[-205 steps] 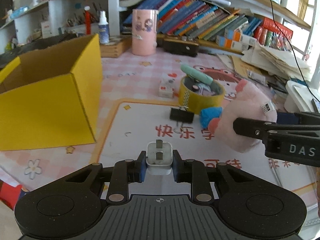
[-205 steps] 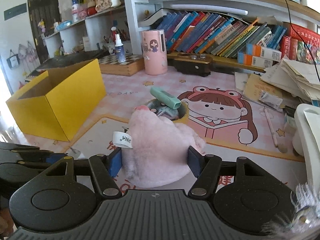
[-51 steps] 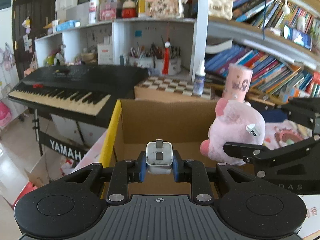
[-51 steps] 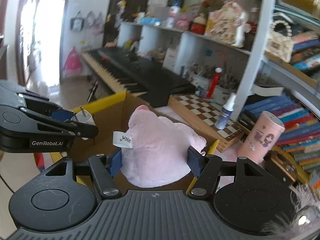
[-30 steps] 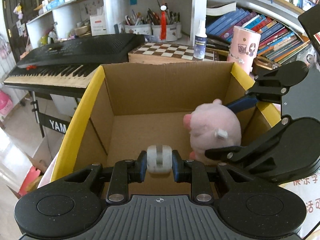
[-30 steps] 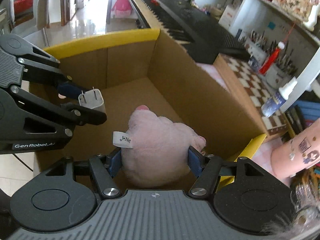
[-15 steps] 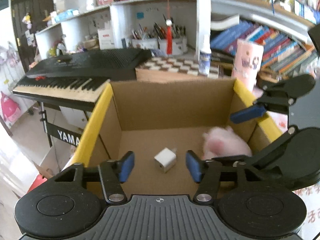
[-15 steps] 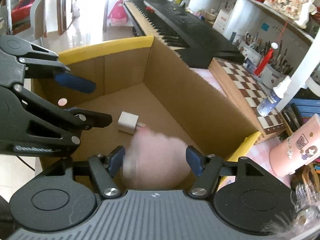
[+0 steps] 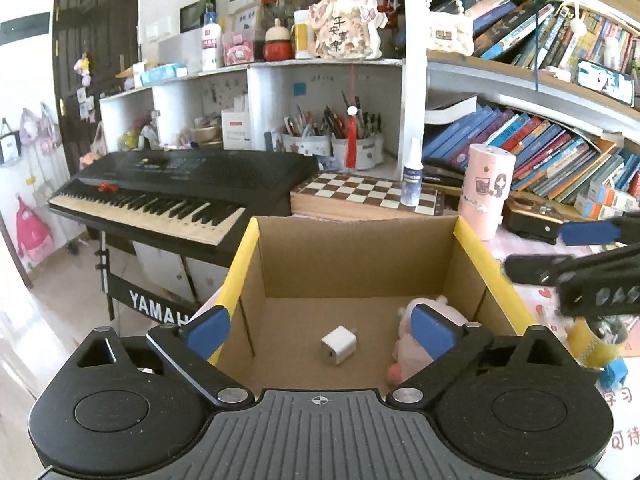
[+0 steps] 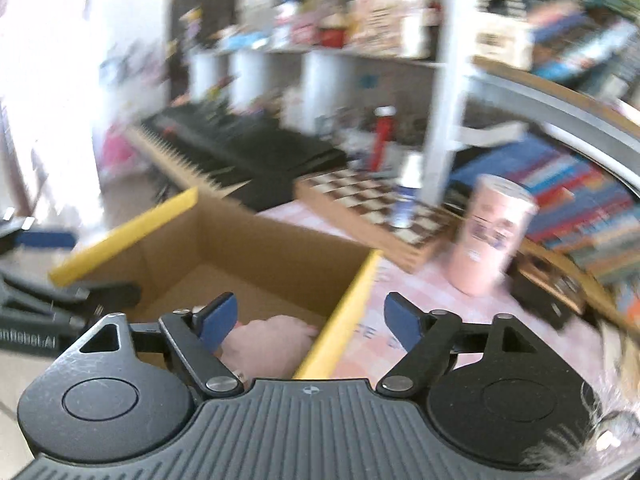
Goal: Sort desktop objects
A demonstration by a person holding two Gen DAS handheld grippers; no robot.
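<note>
The little white plug (image 9: 338, 345) and the pink plush pig (image 9: 412, 346) both lie on the floor of the yellow cardboard box (image 9: 472, 245), a bit apart, the pig by the right wall. The left gripper (image 9: 320, 330) is above the box; its jaws have just been opening, now spread wide with nothing between them. The right gripper (image 10: 310, 316) is over the box's yellow edge, also just opened, holding nothing.

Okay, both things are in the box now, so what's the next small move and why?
Probably swing both grippers back toward the desk for more items. The charger and the pink plush toy lie on the floor of the box, and the left gripper and right gripper have just opened, holding nothing.
</note>
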